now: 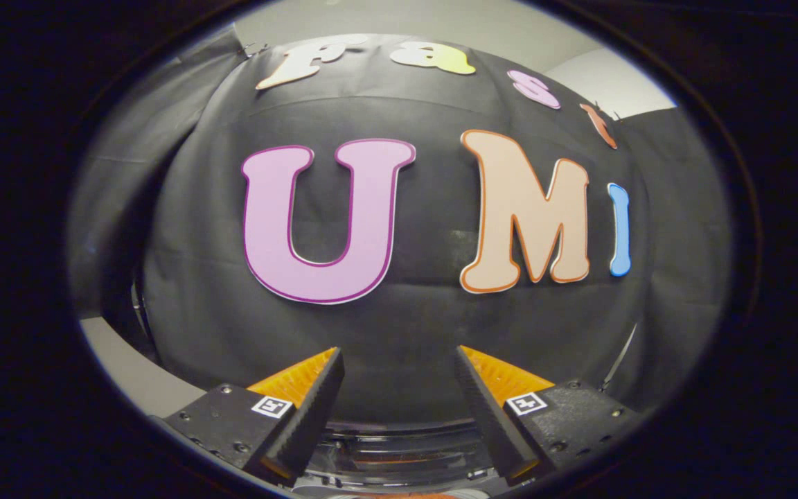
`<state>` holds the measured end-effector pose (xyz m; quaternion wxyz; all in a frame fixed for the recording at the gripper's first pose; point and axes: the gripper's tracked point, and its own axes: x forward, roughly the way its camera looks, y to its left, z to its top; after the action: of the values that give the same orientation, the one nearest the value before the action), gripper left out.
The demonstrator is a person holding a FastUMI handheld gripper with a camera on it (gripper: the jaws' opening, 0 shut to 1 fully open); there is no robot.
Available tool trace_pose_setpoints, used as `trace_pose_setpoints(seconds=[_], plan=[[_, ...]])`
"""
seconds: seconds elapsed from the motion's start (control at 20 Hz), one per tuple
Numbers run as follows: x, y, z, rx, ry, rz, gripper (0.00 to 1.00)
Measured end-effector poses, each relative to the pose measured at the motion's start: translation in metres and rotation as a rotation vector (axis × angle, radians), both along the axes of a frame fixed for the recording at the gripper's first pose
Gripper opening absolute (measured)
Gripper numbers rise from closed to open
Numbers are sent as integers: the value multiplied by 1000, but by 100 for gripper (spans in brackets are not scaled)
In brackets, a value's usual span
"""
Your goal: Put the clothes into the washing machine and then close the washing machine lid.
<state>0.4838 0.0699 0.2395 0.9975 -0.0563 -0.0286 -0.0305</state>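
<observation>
1. Black cloth wall (399,326) fills the booth straight ahead, beyond the fingers.
2. Down low, the gripper (399,374) points at it, fingers spread wide, nothing held between them.
3. Just beneath and between the fingers, a curved rim (399,454), likely the washing machine; too little shows to judge clothes or lid, so progress can't be called.

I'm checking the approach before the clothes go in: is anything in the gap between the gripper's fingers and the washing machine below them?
Nothing visible stands in the way. The gripper is open and holds nothing, pointing at the black cloth wall. Part of the washing machine shows low between the fingers. No clothes can be made out there.
</observation>
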Motion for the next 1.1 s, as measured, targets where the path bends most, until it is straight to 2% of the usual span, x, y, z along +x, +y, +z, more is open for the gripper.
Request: trace_pose_setpoints(seconds=[0.25, 0.4, 0.5, 0.55, 0.6, 0.65, 0.8, 1.1], plan=[[17, -12, -41, -15, 92, -36, 97], [33, -14, -58, 73, 165, -34, 96], [44, -13, -84, 105, 270, -29, 96], [36, -12, -91, 48, 313, -22, 96], [34, -11, -83, 35, 253, -6, 97], [38, -9, -91, 73, 291, -15, 97], [33, -10, -88, 64, 305, -22, 98], [38, -10, -84, 55, 219, -23, 98]])
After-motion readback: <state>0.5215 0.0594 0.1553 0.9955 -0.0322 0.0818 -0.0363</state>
